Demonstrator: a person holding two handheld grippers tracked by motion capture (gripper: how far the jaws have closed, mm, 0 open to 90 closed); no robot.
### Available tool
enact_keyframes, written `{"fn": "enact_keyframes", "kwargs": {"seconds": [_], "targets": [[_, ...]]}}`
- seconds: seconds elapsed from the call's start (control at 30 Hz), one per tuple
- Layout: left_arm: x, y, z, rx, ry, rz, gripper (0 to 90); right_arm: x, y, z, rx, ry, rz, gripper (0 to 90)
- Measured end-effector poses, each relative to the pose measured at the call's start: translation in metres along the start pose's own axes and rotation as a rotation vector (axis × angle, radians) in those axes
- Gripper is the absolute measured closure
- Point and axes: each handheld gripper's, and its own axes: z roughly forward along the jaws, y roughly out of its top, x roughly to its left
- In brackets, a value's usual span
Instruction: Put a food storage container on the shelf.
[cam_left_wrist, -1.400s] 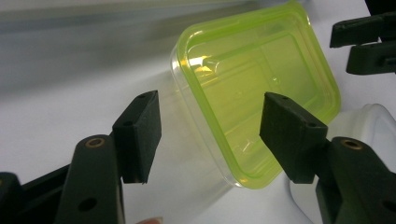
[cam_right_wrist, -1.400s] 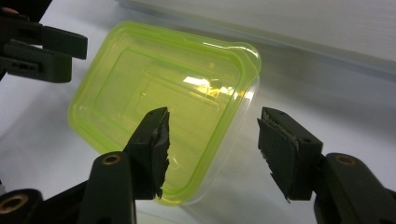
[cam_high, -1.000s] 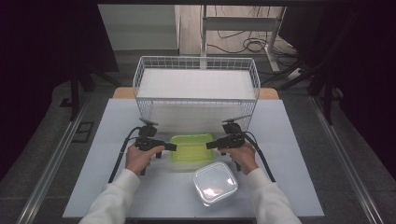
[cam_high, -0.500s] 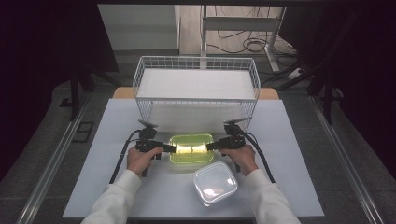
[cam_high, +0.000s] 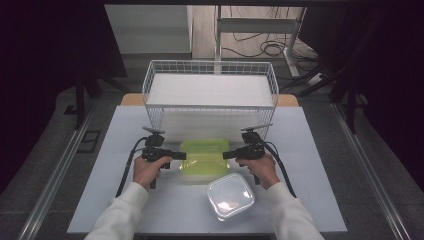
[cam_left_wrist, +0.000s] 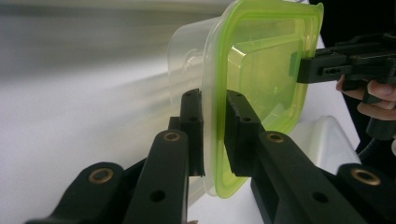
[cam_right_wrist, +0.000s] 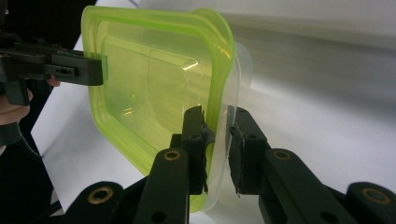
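Left claw (cam_high: 181, 156) pinched green-lidded box (cam_high: 204, 158) by its left rim, jaws just closing | right claw (cam_high: 227, 154) pinched the opposite rim, likewise | hands (cam_high: 148, 170) level, facing inward | box on pale counter (cam_high: 100, 200), before wire basket (cam_high: 210, 90), clear box (cam_high: 230, 196) near.

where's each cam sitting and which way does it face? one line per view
High view: above the person's side, looking forward and down on the table; both forearms and hands show.
Left gripper view: rides the left gripper, looking along its black jaws at the green-lidded container.
Right gripper view: rides the right gripper, looking along its jaws at that container's opposite rim.
Shared: each gripper view shows the other gripper across the lid.
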Motion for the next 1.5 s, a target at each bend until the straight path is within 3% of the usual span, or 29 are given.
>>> {"fn": "enact_keyframes", "kwargs": {"seconds": [0.33, 0.5, 1.07, 1.5], "targets": [[-0.011, -0.001, -0.015, -0.066, -0.030, 0.044, 78.8, 0.019, 0.004, -0.018, -0.062, -0.031, -0.122, 76.8], [-0.024, 0.003, -0.026, -0.091, 0.010, 0.108, 78.9, 0.030, 0.008, -0.026, -0.090, -0.047, -0.177, 76.8], [-0.059, 0.007, -0.053, -0.173, -0.009, 0.221, 78.9, 0.058, 0.008, -0.068, -0.205, -0.056, -0.287, 76.6], [-0.081, 0.015, -0.071, -0.220, -0.008, 0.274, 78.8, 0.072, 0.011, -0.089, -0.270, -0.060, -0.336, 76.6]]}}
